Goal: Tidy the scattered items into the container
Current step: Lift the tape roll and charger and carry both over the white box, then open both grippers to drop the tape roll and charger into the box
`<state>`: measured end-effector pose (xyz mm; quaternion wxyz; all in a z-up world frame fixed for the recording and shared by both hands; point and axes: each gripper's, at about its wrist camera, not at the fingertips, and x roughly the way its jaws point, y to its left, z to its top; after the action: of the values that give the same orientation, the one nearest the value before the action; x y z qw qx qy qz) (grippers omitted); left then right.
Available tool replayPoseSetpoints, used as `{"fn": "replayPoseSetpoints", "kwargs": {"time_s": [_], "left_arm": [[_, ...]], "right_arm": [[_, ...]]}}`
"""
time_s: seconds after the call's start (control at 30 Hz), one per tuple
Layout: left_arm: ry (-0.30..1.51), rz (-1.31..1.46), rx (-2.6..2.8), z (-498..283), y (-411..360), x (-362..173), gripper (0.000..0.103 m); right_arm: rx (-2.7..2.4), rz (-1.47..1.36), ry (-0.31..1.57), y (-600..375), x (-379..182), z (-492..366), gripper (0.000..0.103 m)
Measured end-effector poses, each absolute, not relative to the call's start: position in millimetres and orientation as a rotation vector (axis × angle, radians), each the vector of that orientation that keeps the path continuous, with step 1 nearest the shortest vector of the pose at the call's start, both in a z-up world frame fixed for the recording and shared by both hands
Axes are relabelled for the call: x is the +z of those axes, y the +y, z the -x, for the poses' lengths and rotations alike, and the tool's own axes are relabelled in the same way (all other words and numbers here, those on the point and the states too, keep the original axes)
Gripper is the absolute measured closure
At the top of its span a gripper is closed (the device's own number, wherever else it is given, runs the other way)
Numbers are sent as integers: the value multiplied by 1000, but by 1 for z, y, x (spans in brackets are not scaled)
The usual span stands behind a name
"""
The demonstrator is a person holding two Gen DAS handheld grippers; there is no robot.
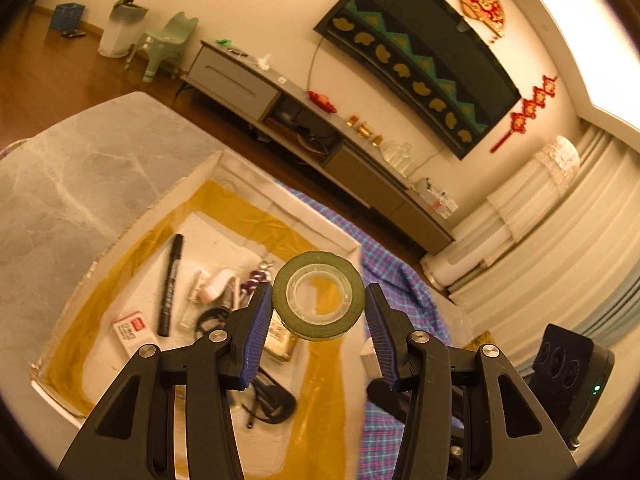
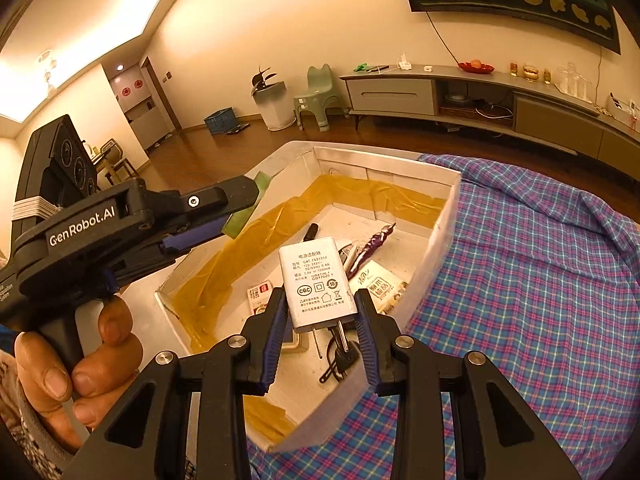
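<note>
**Both grippers loaded, held over the box**

Left gripper (image 1: 319, 308): jaws wide, blue pads pressed on both sides of a dark green tape roll with clear plastic core (image 1: 319, 295). Roll is up in the air, above the white cardboard box patched with yellow tape (image 1: 132, 216).

Right gripper (image 2: 320, 312): jaws narrow, clamped on a white rectangular power adapter with printed label (image 2: 316, 284); two metal prongs point back toward the camera. Adapter also hangs over the box (image 2: 442, 236).

Already in the box: black marker pen (image 1: 171, 284), small white card with red logo (image 1: 130, 330), black coiled cable (image 1: 266, 398), purple wrapped item (image 2: 376, 242), tan printed sachet (image 2: 382, 288), pinkish-white small object (image 1: 216, 286).

Box sits on grey marbled table (image 1: 60, 200), its right edge against blue-pink plaid cloth (image 2: 520, 260). In the right wrist view a person's hand (image 2: 60, 368) grips the left gripper's handle.
</note>
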<state>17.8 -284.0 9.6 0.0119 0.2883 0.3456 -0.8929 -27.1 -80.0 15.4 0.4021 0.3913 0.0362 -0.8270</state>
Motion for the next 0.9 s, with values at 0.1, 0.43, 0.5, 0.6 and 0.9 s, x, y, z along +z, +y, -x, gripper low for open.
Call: {"fn": "replayPoseSetpoints", "kwargs": {"time_s": [0.1,0.43,0.5,0.6,0.9], "left_arm": [[1099,-926,-2749,-14,-293,1,54],[1110,-995,-2697,-4,-303,-17,54],[1108,-1011,-2693,-2,-303,-20,54],[1102,-1024,-2695,0,-303,-22,54],[1079,-1070,-2640,5,-316,-36,54]], "right_arm": [[-2088,-1005,89,-88,13,35,67],[-2080,-1052,75,-107,6,56,67],[-2081,-1061,75,-109,4,60,67],[-2081,-1080,75,-115,1,64,67],[-2102,-1115,117,-132,-5,72,67]]}}
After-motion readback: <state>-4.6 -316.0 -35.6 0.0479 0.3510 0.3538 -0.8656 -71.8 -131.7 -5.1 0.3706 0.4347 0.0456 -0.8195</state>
